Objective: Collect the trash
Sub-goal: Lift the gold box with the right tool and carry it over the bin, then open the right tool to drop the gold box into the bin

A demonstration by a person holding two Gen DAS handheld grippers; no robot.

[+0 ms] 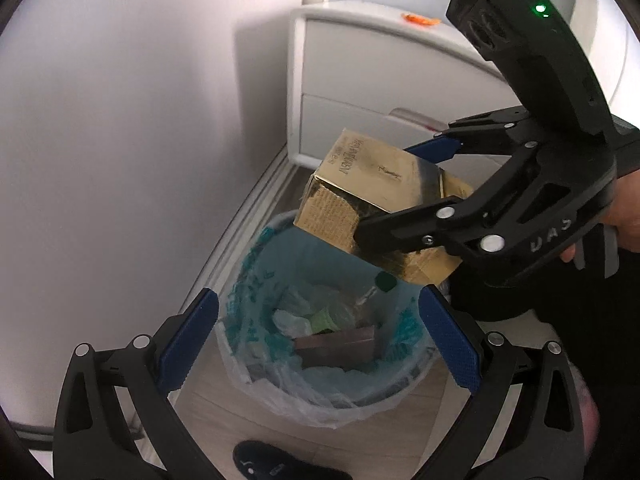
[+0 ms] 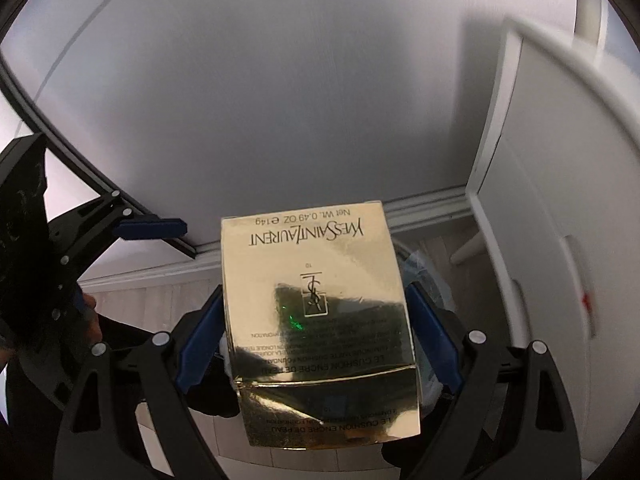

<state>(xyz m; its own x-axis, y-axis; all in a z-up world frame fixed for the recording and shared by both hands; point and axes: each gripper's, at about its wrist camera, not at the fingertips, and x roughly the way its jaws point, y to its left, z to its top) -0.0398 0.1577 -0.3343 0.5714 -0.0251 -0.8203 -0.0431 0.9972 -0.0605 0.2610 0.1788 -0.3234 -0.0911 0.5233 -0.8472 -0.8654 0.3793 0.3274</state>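
While the gold carton (image 1: 372, 196) is clamped across its sides by the right gripper (image 2: 316, 344), fingers spread wide to span it, it is held tilted above the far rim of the bin (image 1: 320, 344). Release is best delayed, by judgement, until the carton is centred over the opening and lowered closer, since its corner overhangs the rim and could tip out. The left gripper (image 1: 316, 340) is held open and empty, framing the bin. A blue liner bag (image 1: 256, 264) with wrappers and a dark box inside is seen in the bin. Pale wood flooring, a white wall, skirting board and a white cabinet (image 1: 380, 80) are noted nearby.
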